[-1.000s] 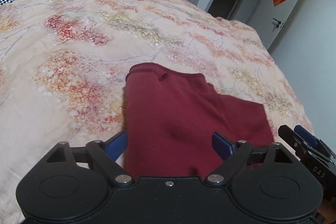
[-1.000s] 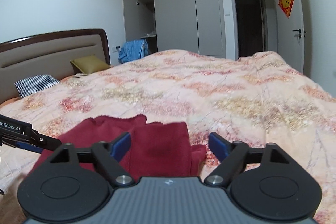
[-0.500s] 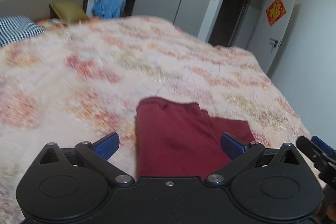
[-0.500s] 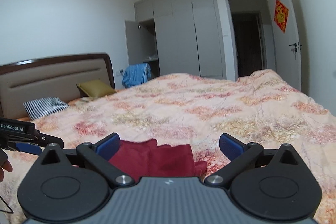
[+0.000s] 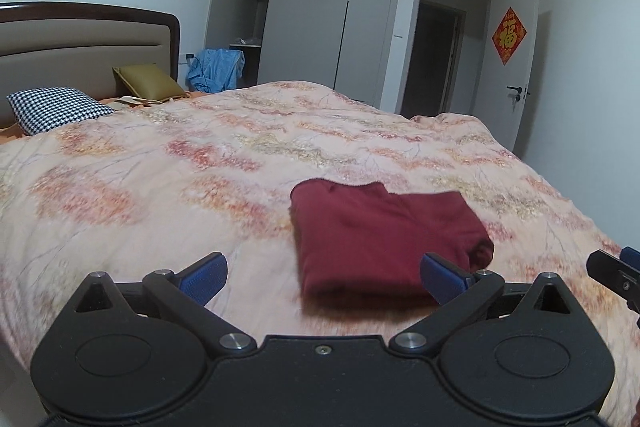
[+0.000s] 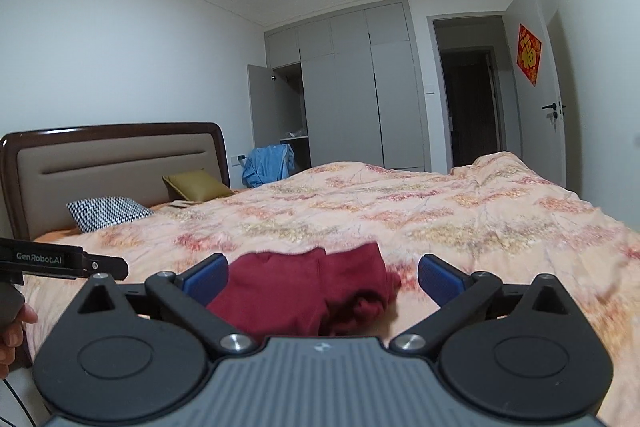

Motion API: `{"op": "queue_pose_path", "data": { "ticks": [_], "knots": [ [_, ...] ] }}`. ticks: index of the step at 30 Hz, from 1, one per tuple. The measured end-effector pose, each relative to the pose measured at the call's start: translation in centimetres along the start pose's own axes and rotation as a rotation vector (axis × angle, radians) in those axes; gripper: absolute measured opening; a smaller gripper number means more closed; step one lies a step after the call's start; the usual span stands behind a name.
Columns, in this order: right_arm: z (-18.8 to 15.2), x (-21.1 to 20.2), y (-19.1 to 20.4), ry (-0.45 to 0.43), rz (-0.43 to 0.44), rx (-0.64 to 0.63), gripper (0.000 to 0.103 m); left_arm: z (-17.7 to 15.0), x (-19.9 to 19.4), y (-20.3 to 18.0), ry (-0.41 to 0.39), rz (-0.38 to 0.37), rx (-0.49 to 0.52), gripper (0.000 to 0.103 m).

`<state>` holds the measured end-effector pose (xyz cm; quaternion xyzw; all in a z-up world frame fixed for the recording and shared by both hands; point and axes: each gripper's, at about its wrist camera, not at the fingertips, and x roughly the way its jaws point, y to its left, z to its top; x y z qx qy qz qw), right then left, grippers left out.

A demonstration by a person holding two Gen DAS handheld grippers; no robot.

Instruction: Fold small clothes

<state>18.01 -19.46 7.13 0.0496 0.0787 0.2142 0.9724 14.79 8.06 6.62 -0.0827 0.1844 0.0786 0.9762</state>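
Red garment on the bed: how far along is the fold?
Done: the red garment lies in a compact folded stack on the floral quilt. In hand: nothing; the left gripper and right gripper both have jaws wide open with no cloth between the pads. Left: its right edge looks bunched in the right wrist view, so maybe a tidy-up. No other unfolded small clothes visible.

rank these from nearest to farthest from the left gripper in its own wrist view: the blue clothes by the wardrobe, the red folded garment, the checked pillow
1. red folded garment: on the bedspread, just beyond the open left gripper, right of centre.
2. checked pillow: far left, at the head of the bed.
3. blue clothes: past the bed's far side, by the open wardrobe door.
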Motion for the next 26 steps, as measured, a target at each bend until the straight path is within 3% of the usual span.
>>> {"op": "queue_pose_path", "data": {
  "ticks": [11,26],
  "knots": [
    [-4.5,-3.9,1.4,0.053,-0.030,-0.020,0.103,-5.0,-1.9,0.4,0.018,0.025,0.036,0.102],
    [-5.3,-3.2,0.9,0.098,-0.044,-0.007,0.103,-5.1,-0.7,0.2,0.053,0.031,0.025,0.102]
  ]
}}
